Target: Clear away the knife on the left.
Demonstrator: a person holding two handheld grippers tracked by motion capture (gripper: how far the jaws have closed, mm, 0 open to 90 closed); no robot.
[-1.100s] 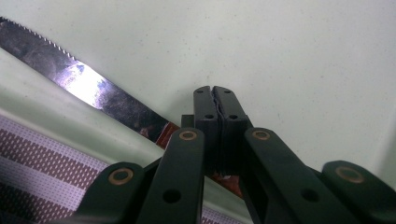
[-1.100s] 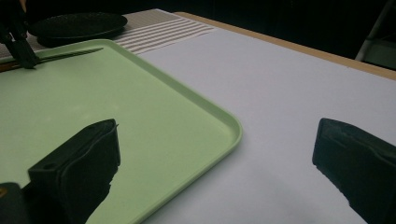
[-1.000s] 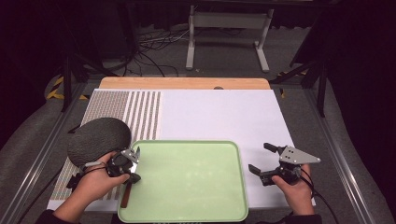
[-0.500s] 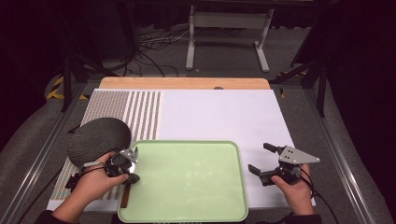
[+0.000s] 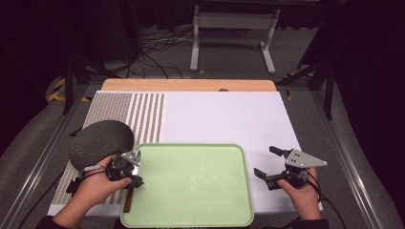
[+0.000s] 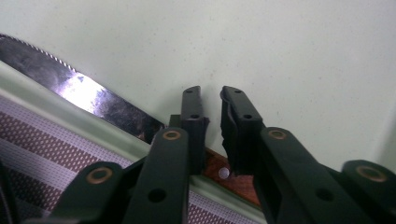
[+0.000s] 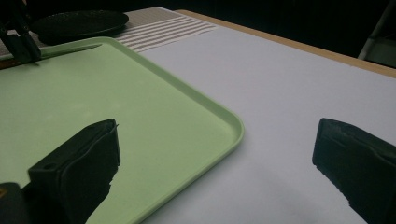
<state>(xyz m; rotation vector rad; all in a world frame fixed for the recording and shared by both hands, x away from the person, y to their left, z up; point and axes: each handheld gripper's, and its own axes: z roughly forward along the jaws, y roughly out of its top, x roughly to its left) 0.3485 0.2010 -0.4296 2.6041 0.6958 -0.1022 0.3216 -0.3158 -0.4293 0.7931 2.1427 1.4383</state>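
My left gripper (image 6: 212, 116) had just been opening astride the knife (image 6: 93, 100) handle; blade lay along the tray's (image 5: 191, 191) left edge.

The table (image 5: 191, 85) has a wooden top; its far edge shows bare. A white sheet (image 5: 224, 119) covers most of it. On the left lies a striped mat (image 5: 143, 114). A dark round plate (image 5: 100, 142) rests on this mat. A green tray (image 5: 191, 183) sits at the near side, partly on the mat and partly on the sheet. A knife (image 6: 84, 95) lies across the tray's left rim.
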